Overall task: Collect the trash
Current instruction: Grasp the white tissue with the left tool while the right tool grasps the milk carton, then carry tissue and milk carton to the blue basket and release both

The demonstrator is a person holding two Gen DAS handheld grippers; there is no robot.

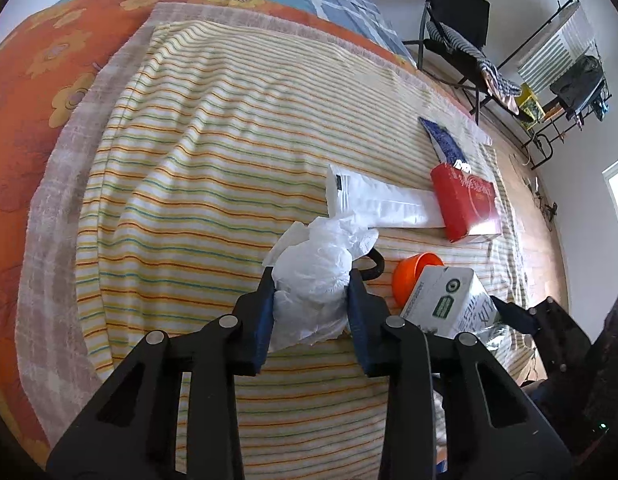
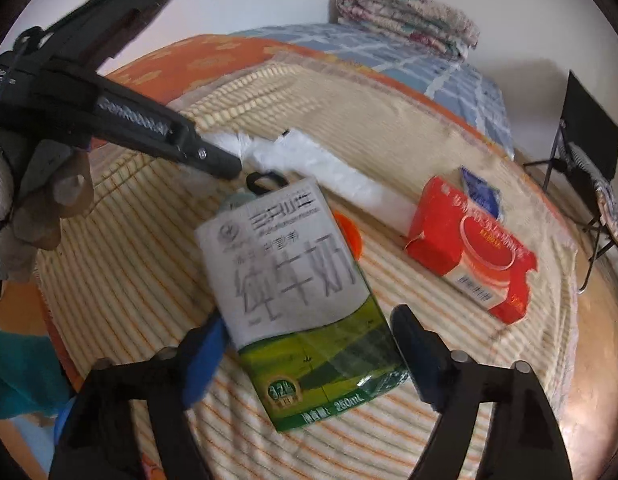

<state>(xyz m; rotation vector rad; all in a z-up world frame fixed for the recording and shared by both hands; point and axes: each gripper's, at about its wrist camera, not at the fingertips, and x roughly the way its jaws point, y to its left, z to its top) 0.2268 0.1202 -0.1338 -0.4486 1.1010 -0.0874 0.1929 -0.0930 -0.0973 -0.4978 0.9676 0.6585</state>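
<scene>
My left gripper (image 1: pixel 311 280) is shut on a crumpled white tissue wad (image 1: pixel 315 276) and holds it over the striped bedspread (image 1: pixel 209 152). My right gripper (image 2: pixel 309 328) is around a white and green milk carton (image 2: pixel 293 292); its fingers sit at the carton's sides and the carton looks lifted. The carton also shows in the left wrist view (image 1: pixel 449 304). A red box (image 2: pixel 473 252) lies on the spread to the right. A flat white plastic packet (image 1: pixel 385 200) lies behind the tissue. An orange cup (image 1: pixel 413 276) lies on its side behind the carton.
A blue sachet (image 1: pixel 445 140) lies past the red box. A black hook (image 1: pixel 375 266) lies by the cup. A black chair (image 1: pixel 457 32) and a wire rack (image 1: pixel 565 80) stand on the floor to the right. Folded quilts (image 2: pixel 405 16) lie at the bed's far end.
</scene>
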